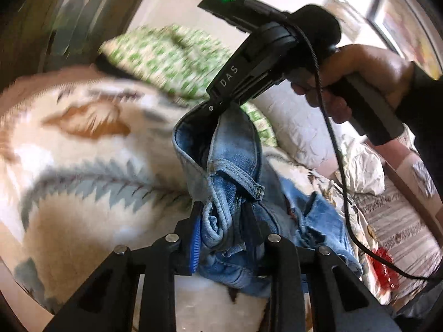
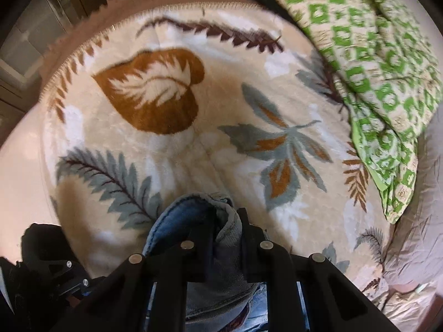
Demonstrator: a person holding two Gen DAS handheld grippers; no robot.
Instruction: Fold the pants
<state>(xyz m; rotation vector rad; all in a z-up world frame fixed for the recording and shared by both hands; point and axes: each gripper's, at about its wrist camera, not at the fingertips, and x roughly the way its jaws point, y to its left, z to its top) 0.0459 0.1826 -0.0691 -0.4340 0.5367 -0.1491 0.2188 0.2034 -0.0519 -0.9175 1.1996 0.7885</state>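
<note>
Light-blue denim pants hang bunched above a bed, stretched between both grippers. In the left wrist view my left gripper is shut on a rolled fold of the denim, with its blue-padded finger pressing the cloth. Above it, a hand holds my right gripper, which pinches the upper edge of the pants. In the right wrist view my right gripper points steeply down and is shut on the pants, whose grey inner side shows. More denim lies crumpled on the bed to the right.
A cream blanket with leaf prints covers the bed below. A green-and-white patterned quilt lies at the far right of it. A black cable trails from the right gripper over crumpled white bedding. Dark wooden furniture stands behind.
</note>
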